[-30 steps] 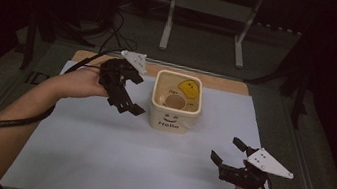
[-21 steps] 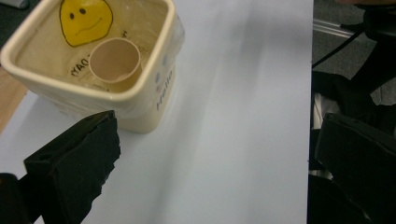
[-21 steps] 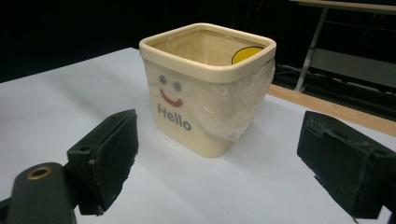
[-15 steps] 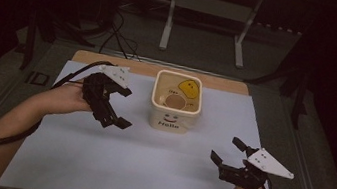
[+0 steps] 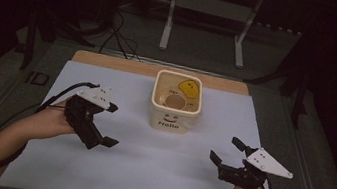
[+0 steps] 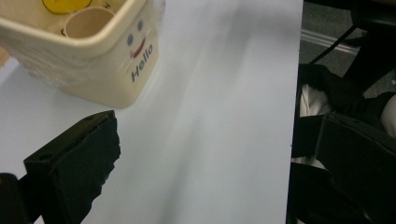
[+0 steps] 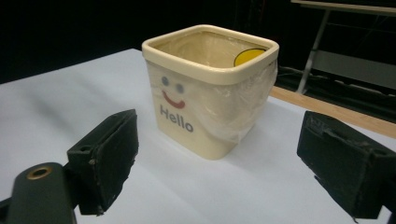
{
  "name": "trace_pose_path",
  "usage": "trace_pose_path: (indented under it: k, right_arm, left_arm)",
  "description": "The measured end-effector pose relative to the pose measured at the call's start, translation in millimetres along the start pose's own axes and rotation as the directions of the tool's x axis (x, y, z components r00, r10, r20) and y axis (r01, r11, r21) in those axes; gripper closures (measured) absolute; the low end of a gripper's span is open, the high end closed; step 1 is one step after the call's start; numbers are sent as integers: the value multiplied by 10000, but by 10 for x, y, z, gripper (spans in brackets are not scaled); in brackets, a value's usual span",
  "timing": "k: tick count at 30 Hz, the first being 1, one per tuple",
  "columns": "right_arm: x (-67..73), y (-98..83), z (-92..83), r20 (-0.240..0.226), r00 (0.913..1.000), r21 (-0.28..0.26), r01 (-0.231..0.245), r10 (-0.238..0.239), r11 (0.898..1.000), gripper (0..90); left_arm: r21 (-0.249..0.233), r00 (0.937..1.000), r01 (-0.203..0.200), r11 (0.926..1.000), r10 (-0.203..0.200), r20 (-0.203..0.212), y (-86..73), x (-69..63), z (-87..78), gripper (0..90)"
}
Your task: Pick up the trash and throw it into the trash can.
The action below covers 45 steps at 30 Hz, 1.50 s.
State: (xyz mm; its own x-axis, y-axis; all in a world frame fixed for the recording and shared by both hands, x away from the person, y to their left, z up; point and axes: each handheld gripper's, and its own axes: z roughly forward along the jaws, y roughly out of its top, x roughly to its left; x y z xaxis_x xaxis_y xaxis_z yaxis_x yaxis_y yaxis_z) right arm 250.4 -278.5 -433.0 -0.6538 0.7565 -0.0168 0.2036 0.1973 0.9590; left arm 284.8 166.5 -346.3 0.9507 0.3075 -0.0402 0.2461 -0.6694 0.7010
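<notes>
The left gripper (image 5: 109, 125) has drawn back from the cream square plastic bin printed "Hello" (image 5: 175, 106) toward the person, jaws spread and empty. The right gripper (image 5: 227, 151) has stayed put, also spread. The bin stands between them, farther out, apart from both.

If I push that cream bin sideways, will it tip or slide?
The bin would probably slide: it looks squat with a flat base on the smooth white sheet. It likely weighs little, holding just a cup. Its clear liner may feel slippery.
</notes>
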Motion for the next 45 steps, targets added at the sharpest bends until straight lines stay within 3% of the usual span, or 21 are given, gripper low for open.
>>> trace_pose_path:
  k: [9,10,12,15,16,21,25,28,29,33,34,38,45]
  right_arm:
    - [9,5,-3,86,9999,42,92,-92,9999,126]
    - [10,5,-2,83,9999,39,100,-100,9999,126]
    - [10,0,5,92,9999,72,138,-139,9999,126]
    - [9,-2,7,70,9999,92,125,-125,9999,126]
    - [10,-4,10,64,9999,127,106,-107,9999,126]
    - [19,-7,23,73,9998,160,204,-205,9997,126]
    - [20,-13,30,82,9998,213,178,-180,9996,126]
    - [19,-16,32,81,9998,207,179,-181,9996,126]
    - [17,-19,33,79,9998,206,173,-175,9996,125]
    - [17,-19,33,91,9998,226,178,-180,9996,126]
    - [13,-21,38,73,9997,235,212,-213,9995,126]
    - [12,-26,41,59,9997,270,221,-223,9994,126]
    - [14,-31,45,54,9997,314,251,-253,9992,126]
  left_arm:
    - [-533,9985,503,9973,-514,-179,-332,-68,94,8]
    - [-859,9971,755,9934,-762,-47,-453,-80,118,8]
    - [-903,9964,819,9925,-836,-148,-531,-93,144,8]
    - [-983,9959,849,9915,-875,-220,-567,-103,157,8]
    - [-1194,9943,1041,9874,-1063,-123,-652,-111,183,8]
    - [-1374,9904,1310,9818,-1358,-255,-775,-126,241,8]
    - [-1394,9862,1581,9775,-1632,-262,-906,-134,316,8]
    - [-1581,9805,1748,9718,-1865,-625,-992,-135,350,8]
    - [-1626,9770,1937,9675,-2053,-578,-1036,-129,370,8]
    - [-1635,9754,1946,9672,-2084,-722,-1075,-134,388,8]
    - [-1696,9712,1990,9652,-2174,-978,-1118,-145,387,8]
    - [-2063,9619,2205,9533,-2475,-1159,-1185,-152,383,8]
    - [-2017,9568,2324,9515,-2609,-1282,-1285,-161,457,8]
